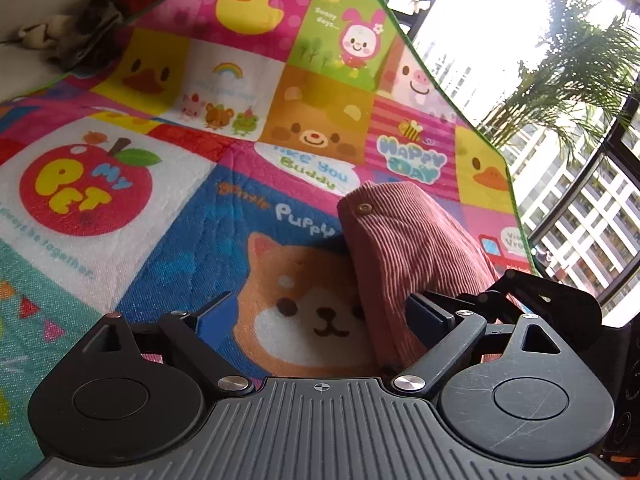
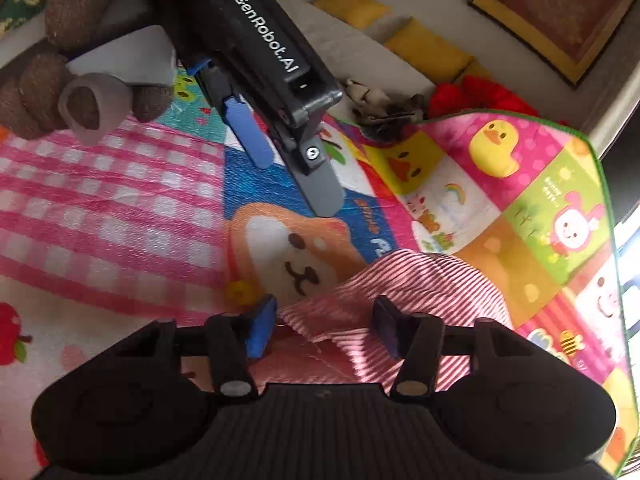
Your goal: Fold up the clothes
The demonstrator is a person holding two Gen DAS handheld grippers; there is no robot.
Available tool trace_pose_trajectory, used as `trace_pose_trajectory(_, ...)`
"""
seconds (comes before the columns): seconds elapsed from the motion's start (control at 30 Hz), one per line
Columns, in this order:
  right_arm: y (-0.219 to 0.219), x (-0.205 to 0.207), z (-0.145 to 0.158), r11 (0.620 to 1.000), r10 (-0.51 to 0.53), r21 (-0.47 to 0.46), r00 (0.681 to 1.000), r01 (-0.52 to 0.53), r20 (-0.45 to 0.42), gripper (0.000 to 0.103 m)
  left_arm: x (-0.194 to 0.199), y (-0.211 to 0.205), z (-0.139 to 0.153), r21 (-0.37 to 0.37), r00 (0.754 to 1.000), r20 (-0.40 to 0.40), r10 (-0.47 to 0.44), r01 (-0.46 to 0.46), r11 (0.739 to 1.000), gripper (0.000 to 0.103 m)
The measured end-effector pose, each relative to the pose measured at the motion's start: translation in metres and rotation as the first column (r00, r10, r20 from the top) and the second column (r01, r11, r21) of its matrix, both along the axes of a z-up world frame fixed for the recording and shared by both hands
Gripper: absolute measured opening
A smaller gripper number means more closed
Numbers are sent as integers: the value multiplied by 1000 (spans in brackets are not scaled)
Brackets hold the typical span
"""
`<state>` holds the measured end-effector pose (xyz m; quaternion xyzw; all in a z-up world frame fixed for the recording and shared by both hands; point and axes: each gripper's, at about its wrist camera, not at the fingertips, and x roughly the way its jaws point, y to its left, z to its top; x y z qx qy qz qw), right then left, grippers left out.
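A pink corduroy garment (image 1: 400, 248) with a small brass button lies folded on the colourful cartoon mat (image 1: 160, 184). My left gripper (image 1: 320, 312) is open, its right finger against the garment's near edge, nothing held. In the right wrist view the garment (image 2: 416, 288) lies between and just beyond the fingers of my right gripper (image 2: 324, 328), which is open over its near edge. The left gripper (image 2: 288, 176) shows there from the side, open, hovering above the mat's dog picture.
A gloved hand (image 2: 84, 96) holds the left gripper. A grey-beige clothes pile (image 2: 384, 108) and a red cloth (image 2: 476, 96) lie past the mat's far edge, on a white sofa with yellow cushions (image 2: 424, 48). A window and palm plant (image 1: 568, 80) are to the right.
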<state>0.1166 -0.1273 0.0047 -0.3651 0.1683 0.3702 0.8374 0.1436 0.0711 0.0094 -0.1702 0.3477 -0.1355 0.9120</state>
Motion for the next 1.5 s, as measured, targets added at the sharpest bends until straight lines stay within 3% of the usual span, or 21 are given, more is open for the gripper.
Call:
trace_pose_trajectory(0.03, -5, 4, 9, 999, -22, 46, 1000, 23, -21, 10, -1, 0, -1, 0, 1000, -1, 0, 0, 1000, 94)
trace_pose_trajectory(0.07, -10, 7, 18, 995, -43, 92, 998, 47, -42, 6, 0, 1, -1, 0, 1000, -5, 6, -6, 1000, 94)
trace_pose_trajectory(0.17, -36, 14, 53, 965, -71, 243, 990, 100, -124, 3, 2, 4, -4, 1, 1000, -19, 25, -24, 1000, 94)
trace_pose_trajectory(0.23, -47, 14, 64, 952, -60, 287, 981, 111, -182, 3, 5, 4, -3, -1, 999, -22, 29, -29, 1000, 94)
trace_pose_trajectory(0.3, -52, 12, 57, 953, -52, 278, 969, 121, -242, 3, 8, -1, 3, -9, 1000, -2, 17, -17, 1000, 94)
trace_pose_trajectory(0.47, -51, 9, 6, 968, -89, 189, 928, 167, -361, 3, 22, -30, 16, -15, 998, 35, -56, 57, 998, 94)
trace_pose_trajectory(0.6, -68, -3, 3, 960, -96, 212, 923, 185, -373, 4, 43, -64, 6, 12, 994, -6, -112, 112, 994, 94)
trace_pose_trajectory(0.67, -84, -4, 15, 947, -106, 247, 925, 206, -365, 17, 52, -79, -5, 32, 991, -42, -128, 129, 991, 93)
trace_pose_trajectory(0.73, -106, 0, 29, 918, -135, 308, 925, 252, -354, 62, 55, -88, -13, 37, 988, -60, -142, 145, 989, 92)
trace_pose_trajectory(0.8, -130, 4, 43, 877, -172, 372, 922, 304, -346, 78, 56, -94, -18, 37, 985, -72, -156, 159, 987, 92)
trace_pose_trajectory(0.97, -160, 40, 48, 755, -345, 440, 865, 487, -365, 86, 55, -98, -24, 55, 982, -83, -169, 173, 983, 93)
trace_pose_trajectory(1.03, -161, 61, 48, 718, -372, 456, 843, 527, -389, 100, 56, -99, -25, 61, 982, -89, -167, 173, 983, 93)
trace_pose_trajectory(1.17, -139, 114, 48, 721, -364, 423, 820, 549, -443, 103, 54, -99, -28, 79, 981, -91, -170, 177, 981, 94)
trace_pose_trajectory(1.33, -98, 168, 2, 764, -488, 196, 748, 615, -450, 103, 50, -98, -29, 98, 980, -80, -183, 190, 977, 95)
trace_pose_trajectory(1.5, -113, 153, 2, 731, -500, 237, 738, 640, -452, 103, 48, -97, -30, 94, 979, -74, -193, 199, 975, 95)
